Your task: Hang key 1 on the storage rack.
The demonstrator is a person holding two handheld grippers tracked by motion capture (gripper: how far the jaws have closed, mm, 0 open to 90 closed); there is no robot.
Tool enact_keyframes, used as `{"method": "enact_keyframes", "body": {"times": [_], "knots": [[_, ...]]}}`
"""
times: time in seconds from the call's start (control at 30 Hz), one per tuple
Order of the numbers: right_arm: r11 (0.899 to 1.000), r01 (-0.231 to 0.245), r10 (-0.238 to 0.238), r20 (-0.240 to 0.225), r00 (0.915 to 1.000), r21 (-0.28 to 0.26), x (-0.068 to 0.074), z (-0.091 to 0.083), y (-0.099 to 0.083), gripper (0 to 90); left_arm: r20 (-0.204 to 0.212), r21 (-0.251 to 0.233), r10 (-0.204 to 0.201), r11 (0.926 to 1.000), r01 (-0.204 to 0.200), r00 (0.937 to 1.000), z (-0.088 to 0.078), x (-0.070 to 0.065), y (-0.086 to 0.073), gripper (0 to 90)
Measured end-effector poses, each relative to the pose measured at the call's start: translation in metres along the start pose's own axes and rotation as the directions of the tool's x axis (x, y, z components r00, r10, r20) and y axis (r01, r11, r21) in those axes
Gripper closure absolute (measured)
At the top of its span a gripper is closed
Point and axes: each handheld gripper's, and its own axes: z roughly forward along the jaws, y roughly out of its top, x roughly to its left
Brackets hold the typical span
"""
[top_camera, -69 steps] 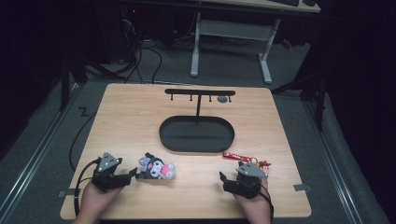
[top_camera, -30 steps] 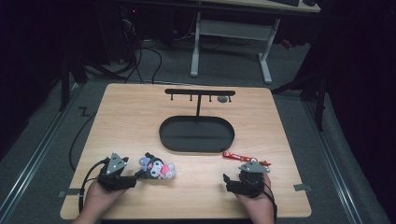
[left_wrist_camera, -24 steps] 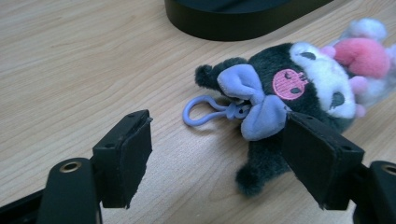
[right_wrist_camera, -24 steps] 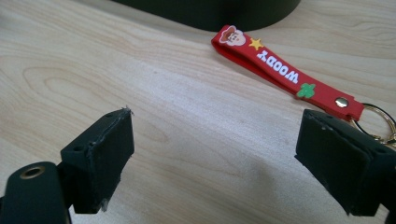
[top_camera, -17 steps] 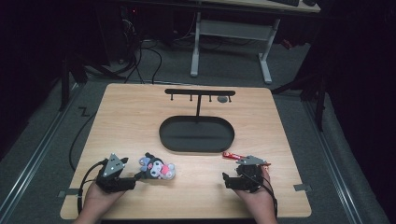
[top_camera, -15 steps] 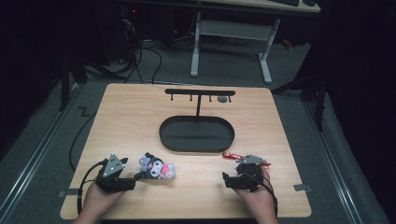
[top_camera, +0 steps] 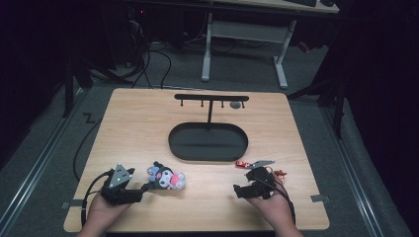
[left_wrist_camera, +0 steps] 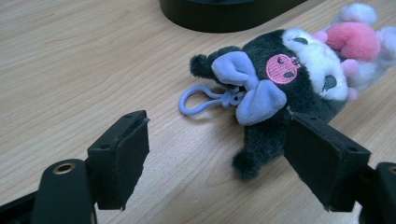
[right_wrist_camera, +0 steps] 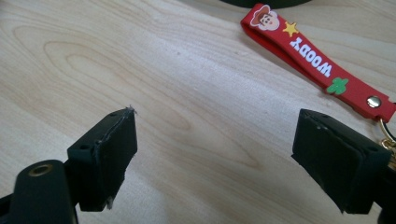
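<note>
The left gripper (left_wrist_camera: pixel 215 140) is held wide open, low over the wooden table (top_camera: pixel 138 123) — nothing is clasped. The plush keychain (left_wrist_camera: pixel 289 79) is seen lying just ahead of it, its dark body touching or nearly touching one pad, the lilac clip loop (left_wrist_camera: pixel 198 99) flat on the wood. The right gripper (right_wrist_camera: pixel 212 156) is spread wide too, over bare wood. The red Woody strap (right_wrist_camera: pixel 317 60) is found beside its far pad — contact cannot be told. The black oval tray (top_camera: pixel 207 142) sits mid-table.

Plush keychain (left_wrist_camera: pixel 289 84) beside red strap (right_wrist_camera: pixel 317 60)
</note>
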Motion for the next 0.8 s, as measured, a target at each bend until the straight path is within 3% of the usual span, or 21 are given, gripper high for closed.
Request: {"method": "enact_keyframes", "body": {"times": [0.27,0.53,0.8], "knots": [[0.995,0.004,-0.004,-0.003,1.0000,0.096,-0.0012,-0.0028,0.0037,14.8,0.007,0.005,0.017,0.9998,-0.017,0.9998,0.0025,-0.0020,0.0024,22.6],[0.982,0.018,-0.017,-0.006,0.9998,0.188,-0.0032,-0.0042,0.0016,14.6,0.009,0.003,0.019,0.9998,-0.019,0.9998,0.0020,-0.0015,0.0030,22.5],[0.969,0.030,-0.030,-0.004,0.9995,0.246,-0.0059,-0.0093,-0.0016,14.7,0.015,-0.002,0.019,0.9998,-0.019,0.9997,0.0000,-0.0011,0.0020,22.0]]}}
